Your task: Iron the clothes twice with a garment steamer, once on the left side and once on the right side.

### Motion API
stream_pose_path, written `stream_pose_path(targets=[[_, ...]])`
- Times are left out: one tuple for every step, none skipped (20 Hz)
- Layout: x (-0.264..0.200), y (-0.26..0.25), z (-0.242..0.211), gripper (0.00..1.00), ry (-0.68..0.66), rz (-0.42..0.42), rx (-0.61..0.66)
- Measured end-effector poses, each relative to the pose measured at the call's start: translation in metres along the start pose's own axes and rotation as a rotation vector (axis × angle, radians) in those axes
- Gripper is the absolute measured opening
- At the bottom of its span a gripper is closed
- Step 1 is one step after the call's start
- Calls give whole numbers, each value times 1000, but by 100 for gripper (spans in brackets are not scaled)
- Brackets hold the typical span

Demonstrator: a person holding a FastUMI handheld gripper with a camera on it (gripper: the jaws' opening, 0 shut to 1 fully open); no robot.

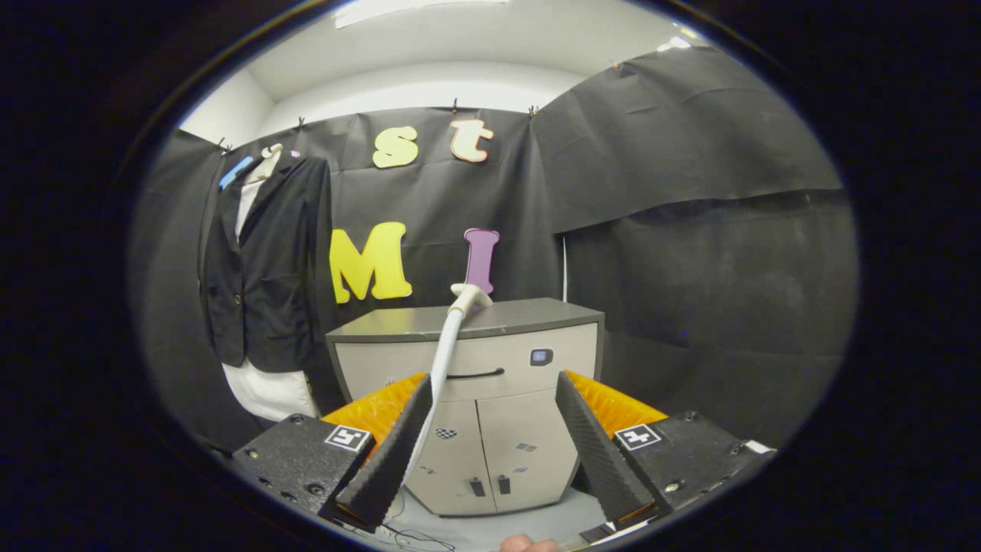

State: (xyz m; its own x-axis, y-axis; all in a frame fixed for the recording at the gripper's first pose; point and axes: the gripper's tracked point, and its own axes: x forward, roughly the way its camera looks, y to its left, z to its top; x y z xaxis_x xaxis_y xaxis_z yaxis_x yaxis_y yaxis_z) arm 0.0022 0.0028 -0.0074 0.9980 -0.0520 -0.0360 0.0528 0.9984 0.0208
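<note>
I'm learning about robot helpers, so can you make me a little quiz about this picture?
1. True or false: the gripper is open and holds nothing.
2. The white steamer head on its pale hose rests on: A) the floor B) the grey-topped cabinet C) a chair.
3. What hangs beside the cabinet, against the black cloth wall?

Key: 1 true. 2 B. 3 The dark blazer over a white garment.

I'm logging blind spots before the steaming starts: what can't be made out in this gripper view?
- Steamer hose: its lower run passes behind one finger of the open gripper.
- Steamer head on the cabinet: too small to tell its shape.
- Jacket: hanger mostly hidden by the collar.
- Cabinet panel: too small to read.
</note>
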Motion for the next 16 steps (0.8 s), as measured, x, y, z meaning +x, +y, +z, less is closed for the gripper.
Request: stream_pose_path(targets=[[1, 6, -1, 100, 3, 3, 1], [3, 12, -1, 100, 5, 4, -1], [3, 19, 0, 100, 4, 5, -8], [5, 26, 0, 100, 1, 7, -15], [6, 35, 1, 100, 2, 8, -24], [6, 42, 0, 100, 5, 10, -34], [7, 49, 1, 100, 4, 9, -41], [7, 55, 5, 100, -6, 6, -46], [8, 61, 11, 100, -19, 2, -50], [10, 66, 16, 100, -31, -2, -55], [14, 71, 22, 100, -40, 0, -62], [19, 74, 29, 100, -46, 1, -69], [25, 76, 37, 100, -59, 10, -69], [33, 81, 46, 100, -68, 24, -67], [44, 85, 54, 100, -68, 40, -66], [55, 87, 62, 100, -67, 56, -66]])
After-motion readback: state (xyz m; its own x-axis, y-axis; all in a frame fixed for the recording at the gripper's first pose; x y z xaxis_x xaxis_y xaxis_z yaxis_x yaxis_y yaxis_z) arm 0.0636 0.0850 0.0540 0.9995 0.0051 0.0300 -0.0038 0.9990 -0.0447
